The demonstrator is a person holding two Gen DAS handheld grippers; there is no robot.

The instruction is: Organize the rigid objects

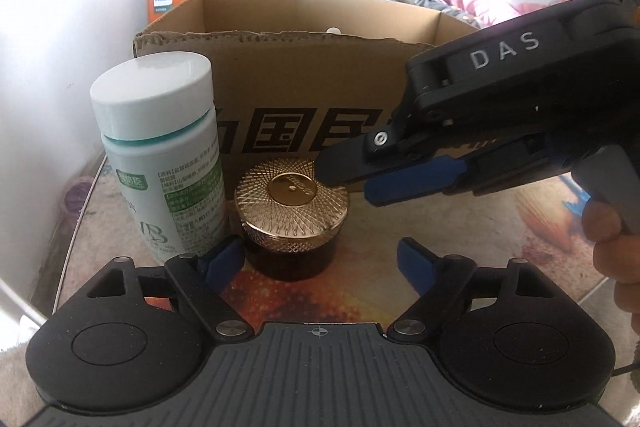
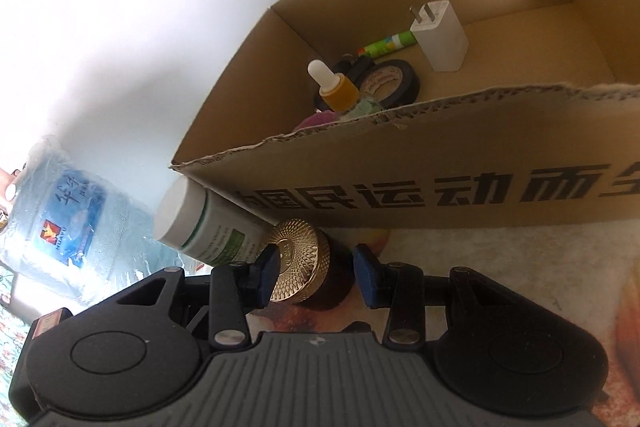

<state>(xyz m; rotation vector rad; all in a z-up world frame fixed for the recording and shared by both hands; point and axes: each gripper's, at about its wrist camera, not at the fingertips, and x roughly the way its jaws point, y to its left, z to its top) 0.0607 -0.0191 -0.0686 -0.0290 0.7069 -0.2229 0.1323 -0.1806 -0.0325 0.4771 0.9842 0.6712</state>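
A dark jar with a gold patterned lid stands on the table beside a white bottle with a white cap, both in front of a cardboard box. My left gripper is open, its blue pads either side of the jar, just short of it. My right gripper comes in from the right, above the lid. In the right wrist view the right gripper is open, with the jar between its pads and not clamped. The bottle leans behind it.
The cardboard box holds a white charger, a roll of black tape, a dropper bottle and a green tube. An orange Philips box stands behind. A water jug is at the left.
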